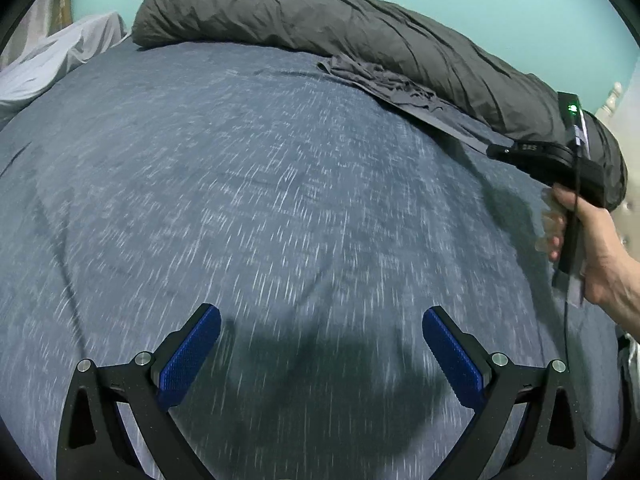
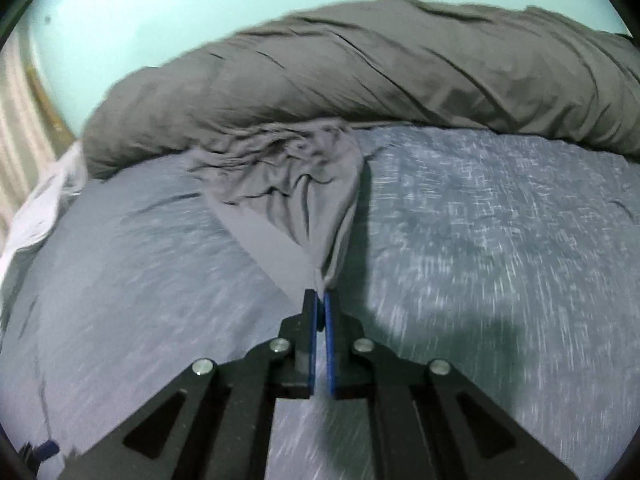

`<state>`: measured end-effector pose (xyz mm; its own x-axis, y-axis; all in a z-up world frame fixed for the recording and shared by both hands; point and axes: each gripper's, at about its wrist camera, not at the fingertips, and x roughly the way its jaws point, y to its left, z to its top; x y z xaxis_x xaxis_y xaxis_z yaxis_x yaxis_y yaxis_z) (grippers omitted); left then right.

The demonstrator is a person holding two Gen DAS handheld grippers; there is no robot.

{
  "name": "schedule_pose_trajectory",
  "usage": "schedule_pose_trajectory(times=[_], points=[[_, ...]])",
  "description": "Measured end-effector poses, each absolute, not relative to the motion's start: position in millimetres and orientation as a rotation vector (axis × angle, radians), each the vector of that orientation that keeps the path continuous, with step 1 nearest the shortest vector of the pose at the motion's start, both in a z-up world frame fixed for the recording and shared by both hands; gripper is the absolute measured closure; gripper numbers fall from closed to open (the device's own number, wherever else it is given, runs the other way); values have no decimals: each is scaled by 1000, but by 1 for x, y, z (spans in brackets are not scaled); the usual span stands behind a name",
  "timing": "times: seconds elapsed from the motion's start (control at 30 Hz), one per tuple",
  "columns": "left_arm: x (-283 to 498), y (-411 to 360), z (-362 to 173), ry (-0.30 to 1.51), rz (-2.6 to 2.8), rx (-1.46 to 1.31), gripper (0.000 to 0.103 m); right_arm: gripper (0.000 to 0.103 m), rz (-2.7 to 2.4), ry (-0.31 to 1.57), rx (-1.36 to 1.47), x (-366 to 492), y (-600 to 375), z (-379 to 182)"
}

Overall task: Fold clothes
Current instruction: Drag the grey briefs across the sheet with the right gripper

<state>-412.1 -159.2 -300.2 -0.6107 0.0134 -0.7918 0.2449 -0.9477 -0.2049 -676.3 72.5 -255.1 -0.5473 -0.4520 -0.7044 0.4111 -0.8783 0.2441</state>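
Note:
A grey-blue garment [image 2: 292, 184] lies crumpled on the bed by the rolled duvet. My right gripper [image 2: 320, 300] is shut on one corner of it and holds that corner stretched off the bed. In the left wrist view the same garment [image 1: 400, 84] trails from the right gripper's body [image 1: 536, 154], held in a hand at the right. My left gripper [image 1: 320, 336] is open and empty, its blue pads [image 1: 192, 356] wide apart above the bedspread, well away from the garment.
A blue heathered bedspread [image 1: 248, 184] covers the bed. A dark grey rolled duvet [image 1: 320, 16] lies along the far edge against a teal wall. A pale sheet [image 1: 60, 56] bunches at the far left. A cable hangs from the right gripper.

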Motion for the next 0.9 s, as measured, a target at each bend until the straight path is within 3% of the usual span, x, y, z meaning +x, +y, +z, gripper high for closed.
schedule_pose_trajectory(times=[0.2, 0.9], points=[[-354, -146, -290, 453, -2678, 1291, 0, 100, -2350, -132, 1056, -593, 90, -234], [-200, -84, -276, 409, -2763, 1150, 0, 100, -2312, -230, 986, -341, 195, -238]])
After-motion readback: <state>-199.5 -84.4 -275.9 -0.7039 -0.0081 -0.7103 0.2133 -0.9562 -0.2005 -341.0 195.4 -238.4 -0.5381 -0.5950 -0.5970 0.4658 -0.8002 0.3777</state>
